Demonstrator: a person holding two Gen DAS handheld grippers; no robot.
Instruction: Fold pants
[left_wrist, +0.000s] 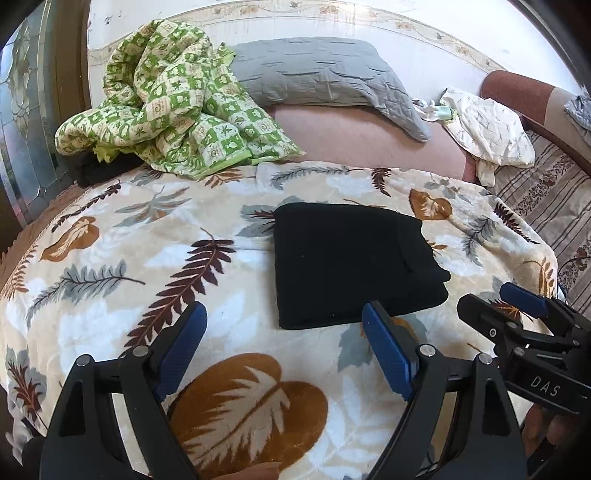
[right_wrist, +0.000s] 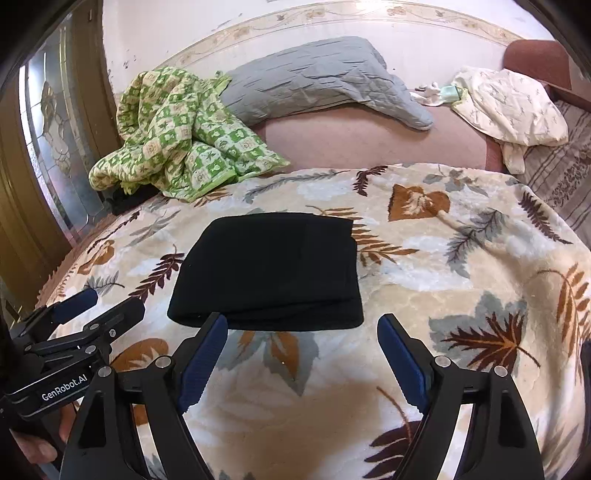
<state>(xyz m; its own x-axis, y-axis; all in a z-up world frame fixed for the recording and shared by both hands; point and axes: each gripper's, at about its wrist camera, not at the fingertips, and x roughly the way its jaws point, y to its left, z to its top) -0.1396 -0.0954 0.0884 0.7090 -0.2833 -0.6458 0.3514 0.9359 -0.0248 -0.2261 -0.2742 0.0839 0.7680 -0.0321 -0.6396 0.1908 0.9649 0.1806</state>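
Surface: bed covered by a cream leaf-print blanket (left_wrist: 184, 229), spread fairly flat.
Room: pale wall with a patterned border at 12 o'clock; glazed wooden door (right_wrist: 55, 147) seen at 9–10 o'clock.
Clutter: green checked quilt (left_wrist: 166, 99) bunched at 11 o'clock, grey pillow (left_wrist: 325, 74) at 12, white cloth (left_wrist: 487, 129) at 2, all lying past the blanket's far edge.
Pants: black pants (left_wrist: 347, 266) folded into a compact rectangle, laid on the blanket.
Left gripper (left_wrist: 284, 350): jaws spread wide, nothing held; pants at 1 o'clock, near edge just beyond the right fingertip.
Right gripper (right_wrist: 303, 354): jaws spread wide, nothing held; pants at 11–12 o'clock, left fingertip overlapping the near edge, contact not determinable.
Spacing: grippers held side by side, near each other.
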